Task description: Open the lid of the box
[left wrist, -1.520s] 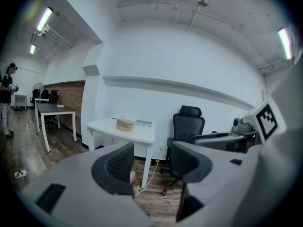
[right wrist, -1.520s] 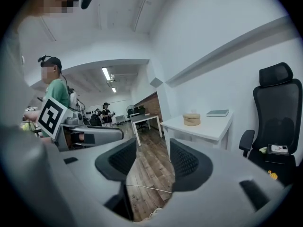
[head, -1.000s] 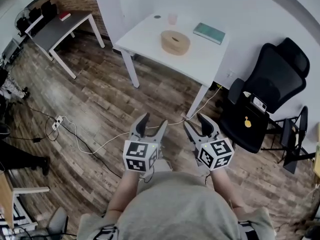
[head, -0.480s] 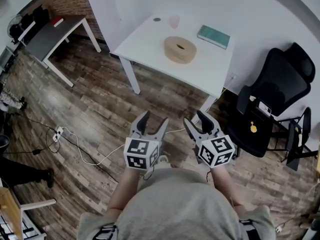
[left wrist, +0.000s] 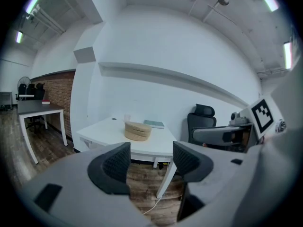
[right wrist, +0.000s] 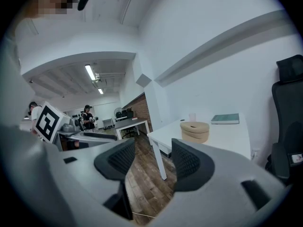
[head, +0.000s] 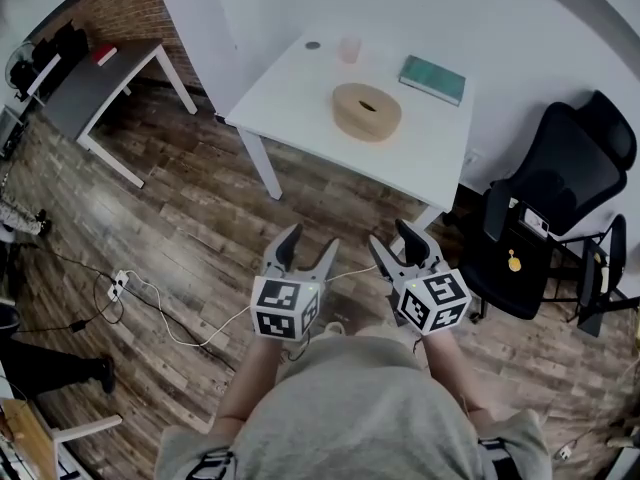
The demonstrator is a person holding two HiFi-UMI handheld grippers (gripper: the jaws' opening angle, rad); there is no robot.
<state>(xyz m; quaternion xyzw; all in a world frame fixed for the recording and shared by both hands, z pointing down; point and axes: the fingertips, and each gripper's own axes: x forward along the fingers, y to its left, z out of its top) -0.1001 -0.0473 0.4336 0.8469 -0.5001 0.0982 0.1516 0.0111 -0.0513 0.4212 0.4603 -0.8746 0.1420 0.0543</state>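
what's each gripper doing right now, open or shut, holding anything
Left gripper: open, jaws apart, nothing between them.
Right gripper: open, jaws apart, nothing between them.

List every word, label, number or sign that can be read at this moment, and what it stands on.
No text can be read in any view.
Left gripper and right gripper: the cubes carry square black-and-white markers, no letters.
Green book: cover print too small to read.
Round wooden box: no print seen.
White object on the black office chair: too small to read.
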